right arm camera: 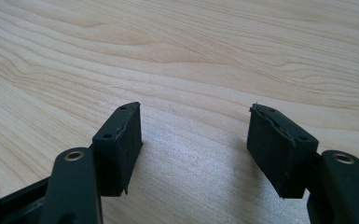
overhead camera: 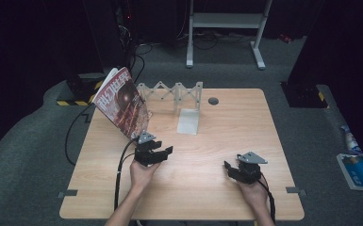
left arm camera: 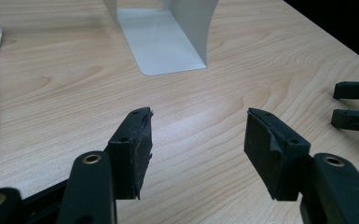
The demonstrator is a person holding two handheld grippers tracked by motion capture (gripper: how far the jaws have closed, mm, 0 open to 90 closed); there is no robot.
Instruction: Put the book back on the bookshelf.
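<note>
Behind the gaping, empty left hand-held gripper (overhead camera: 160,153), magazine (overhead camera: 122,101), folding rack (overhead camera: 172,92), white bookend (overhead camera: 188,121), right hand-held gripper (overhead camera: 231,170) likewise open.

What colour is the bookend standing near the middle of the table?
Pale grey-white bookend, clearest in the left gripper view.

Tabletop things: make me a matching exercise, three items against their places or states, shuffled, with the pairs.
Column one:
1. magazine
2. white bookend
3. left gripper

Column two:
A. open, nothing between the jaws
B. stands near the middle of the table's far half
C. leans tilted at the table's far left corner

Pairs: 1-C, 2-B, 3-A
</note>
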